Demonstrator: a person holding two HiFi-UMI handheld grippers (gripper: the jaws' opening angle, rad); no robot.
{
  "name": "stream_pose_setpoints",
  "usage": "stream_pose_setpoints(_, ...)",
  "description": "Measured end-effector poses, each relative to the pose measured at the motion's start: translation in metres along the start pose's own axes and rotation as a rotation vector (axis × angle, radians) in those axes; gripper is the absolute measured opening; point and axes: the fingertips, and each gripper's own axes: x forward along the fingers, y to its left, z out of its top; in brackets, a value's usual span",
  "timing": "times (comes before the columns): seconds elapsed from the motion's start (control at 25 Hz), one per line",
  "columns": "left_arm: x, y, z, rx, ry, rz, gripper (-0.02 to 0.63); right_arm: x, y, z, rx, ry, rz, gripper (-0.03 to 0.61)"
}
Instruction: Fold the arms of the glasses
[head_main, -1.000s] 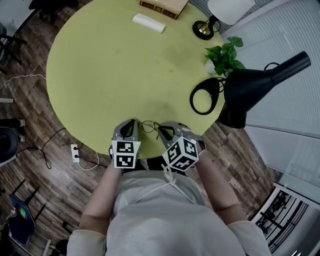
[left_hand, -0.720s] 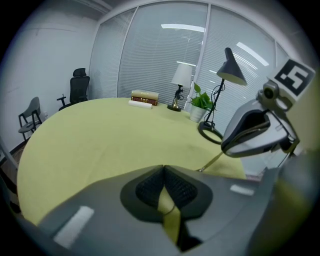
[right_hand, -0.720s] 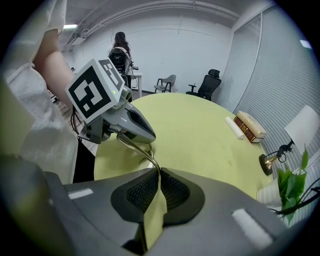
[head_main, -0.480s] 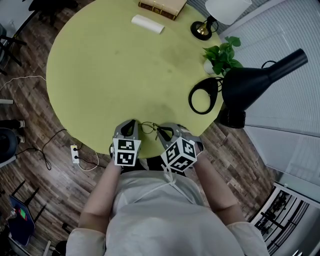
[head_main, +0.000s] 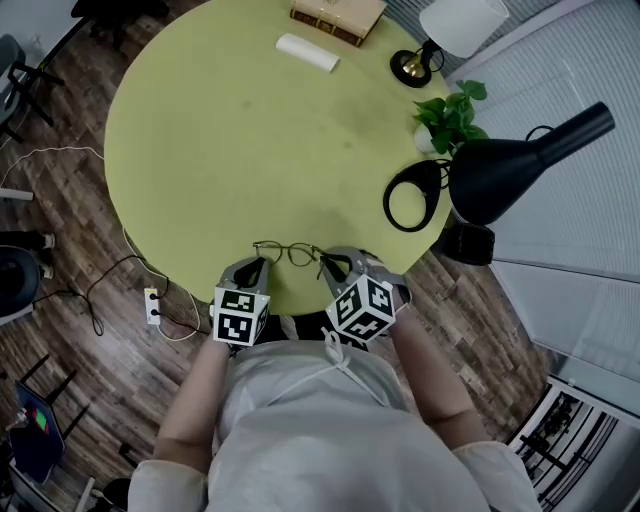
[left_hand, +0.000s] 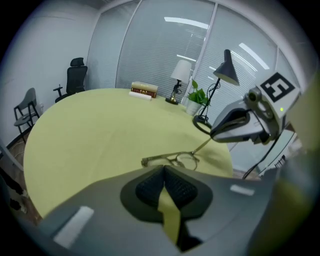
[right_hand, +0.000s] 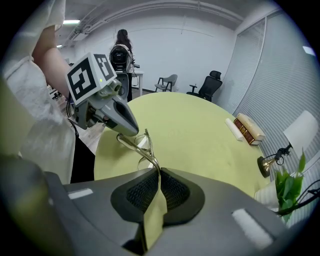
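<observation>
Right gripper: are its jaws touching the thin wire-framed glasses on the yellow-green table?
Touching. The right gripper view shows the right gripper shut on one arm of the thin wire-framed glasses.

The left hand-held gripper (head_main: 256, 264) now sits back from the glasses (head_main: 288, 251), whose left end is newly uncovered.

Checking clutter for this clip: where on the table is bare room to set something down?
The table is bare across its middle and left, between the glasses and the book and white roll. Crowded: the right rim, with table lamp, potted plant and black ring.
</observation>
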Motion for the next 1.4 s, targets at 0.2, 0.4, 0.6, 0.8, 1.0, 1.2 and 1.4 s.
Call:
stream_pose_setpoints(0.2,0.006,0.003,-0.022,-0.096,0.056,-0.016,0.006,-0.001,0.0,0.0,-0.01,0.002,0.002,0.017)
stream_pose_setpoints(0.4,0.013,0.009,-0.026,-0.231,0.072,-0.046,0.006,-0.002,0.003,0.001,-0.01,0.004,0.007,0.017)
stream_pose_setpoints(0.6,0.016,0.011,-0.028,-0.236,0.091,-0.042,0.006,-0.004,0.005,0.007,-0.034,0.004,0.034,0.021)
stream_pose_setpoints(0.8,0.016,0.01,-0.028,-0.202,0.098,-0.04,0.006,-0.003,0.007,0.017,-0.099,0.003,0.046,0.023)
stream_pose_setpoints(1.0,0.016,0.009,-0.028,-0.167,0.096,-0.042,0.006,0.007,0.01,0.027,-0.14,0.012,0.062,0.025)
stream_pose_setpoints(1.2,0.016,0.009,-0.028,-0.158,0.079,-0.026,0.006,0.021,0.013,0.038,-0.141,0.026,0.079,0.026)
stream_pose_setpoints(1.4,0.016,0.009,-0.028,-0.143,0.073,-0.017,0.006,0.04,0.018,0.048,-0.15,0.061,0.11,0.025)
